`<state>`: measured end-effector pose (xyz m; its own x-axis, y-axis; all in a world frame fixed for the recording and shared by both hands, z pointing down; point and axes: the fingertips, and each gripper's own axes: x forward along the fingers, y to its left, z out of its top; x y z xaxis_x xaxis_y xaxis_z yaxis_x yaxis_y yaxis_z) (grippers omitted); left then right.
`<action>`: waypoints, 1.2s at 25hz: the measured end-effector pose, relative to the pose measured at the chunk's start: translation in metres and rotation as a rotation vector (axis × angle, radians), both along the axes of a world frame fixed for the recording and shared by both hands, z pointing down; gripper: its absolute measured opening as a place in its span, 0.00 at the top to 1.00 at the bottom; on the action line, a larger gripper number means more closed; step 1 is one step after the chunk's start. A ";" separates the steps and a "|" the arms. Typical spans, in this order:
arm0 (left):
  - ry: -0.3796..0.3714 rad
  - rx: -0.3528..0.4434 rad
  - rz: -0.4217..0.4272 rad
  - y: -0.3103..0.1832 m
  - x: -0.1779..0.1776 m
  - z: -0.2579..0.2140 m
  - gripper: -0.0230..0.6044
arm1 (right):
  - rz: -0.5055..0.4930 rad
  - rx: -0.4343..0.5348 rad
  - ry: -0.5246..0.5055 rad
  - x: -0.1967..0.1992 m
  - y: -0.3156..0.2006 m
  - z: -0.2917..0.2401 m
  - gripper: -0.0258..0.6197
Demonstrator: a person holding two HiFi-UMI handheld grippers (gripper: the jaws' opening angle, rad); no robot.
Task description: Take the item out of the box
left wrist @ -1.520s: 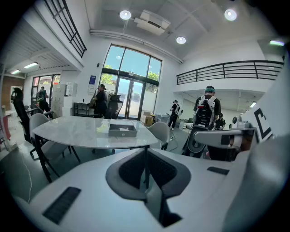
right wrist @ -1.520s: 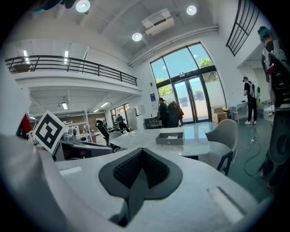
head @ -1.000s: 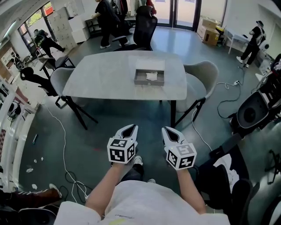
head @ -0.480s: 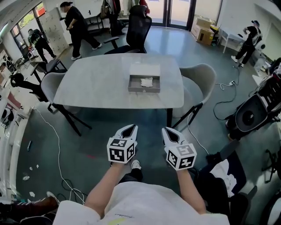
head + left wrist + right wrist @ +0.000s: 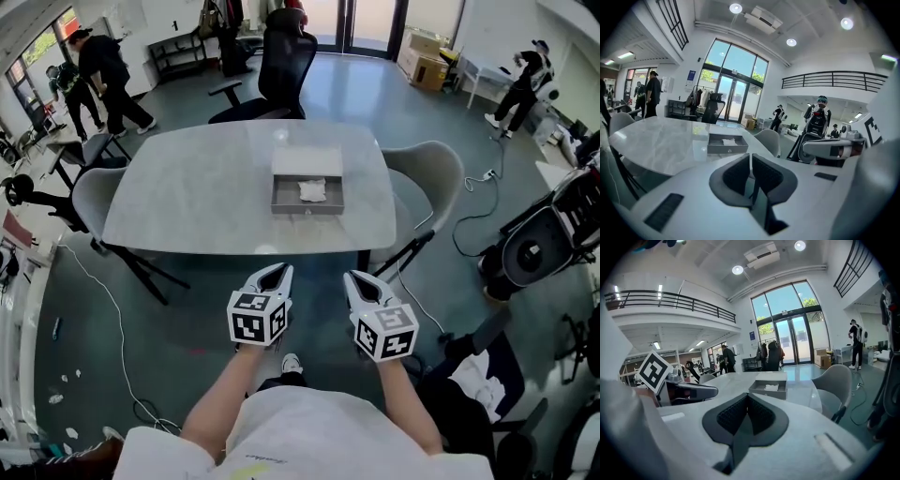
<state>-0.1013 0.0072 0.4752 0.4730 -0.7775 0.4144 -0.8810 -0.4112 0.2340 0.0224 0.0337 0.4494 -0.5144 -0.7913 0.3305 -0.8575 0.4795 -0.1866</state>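
A shallow grey box [image 5: 307, 192] lies open on the pale table [image 5: 187, 202], near its front edge. Inside it lies a crumpled white item [image 5: 312, 189]. The same box [image 5: 727, 144] shows in the left gripper view and the box [image 5: 769, 389] in the right gripper view, straight ahead of both. My left gripper [image 5: 274, 276] and right gripper [image 5: 357, 279] are held side by side over the floor, short of the table. Both are shut with nothing between the jaws.
Grey chairs stand at the table's right [image 5: 429, 173] and left [image 5: 94, 197]; a black office chair [image 5: 281, 52] stands behind it. Cables trail on the floor [image 5: 112, 328]. People walk at the back left [image 5: 103, 70] and back right [image 5: 525, 75]. Black equipment [image 5: 534, 253] sits right.
The view has advanced toward the table, so the box now sits lower and nearer. Both grippers keep their pose in front of me. The people at the back left have walked leftward.
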 end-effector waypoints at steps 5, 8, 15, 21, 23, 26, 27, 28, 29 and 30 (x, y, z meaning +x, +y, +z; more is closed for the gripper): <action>0.027 0.001 0.020 -0.030 -0.013 -0.002 0.93 | 0.013 0.002 0.022 -0.016 -0.029 -0.004 0.95; 0.041 -0.005 0.026 -0.048 -0.025 -0.002 0.93 | 0.023 0.002 0.030 -0.027 -0.045 -0.005 0.95; 0.047 -0.012 0.055 -0.075 -0.035 0.000 0.93 | 0.061 0.006 0.035 -0.036 -0.070 -0.007 0.95; 0.053 -0.025 0.072 -0.092 -0.037 0.009 0.93 | 0.075 -0.009 0.039 -0.039 -0.083 0.002 0.95; 0.052 -0.028 0.077 -0.097 -0.035 0.011 0.93 | 0.083 -0.011 0.036 -0.036 -0.088 0.004 0.95; 0.044 -0.032 0.086 -0.104 -0.032 0.015 0.93 | 0.092 -0.015 0.033 -0.032 -0.095 0.009 0.95; 0.041 -0.034 0.088 -0.108 -0.030 0.017 0.93 | 0.094 -0.016 0.030 -0.030 -0.098 0.010 0.95; 0.038 -0.035 0.089 -0.112 -0.029 0.018 0.93 | 0.096 -0.015 0.028 -0.028 -0.102 0.011 0.95; 0.036 -0.035 0.090 -0.116 -0.027 0.018 0.93 | 0.097 -0.013 0.026 -0.027 -0.106 0.011 0.95; 0.033 -0.033 0.091 -0.121 -0.026 0.018 0.93 | 0.096 -0.011 0.024 -0.026 -0.111 0.011 0.95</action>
<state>-0.1276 -0.1136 0.4933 0.5547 -0.7170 0.4222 -0.8320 -0.4806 0.2771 -0.0032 -0.0775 0.4604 -0.4283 -0.8328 0.3508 -0.9036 0.3930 -0.1704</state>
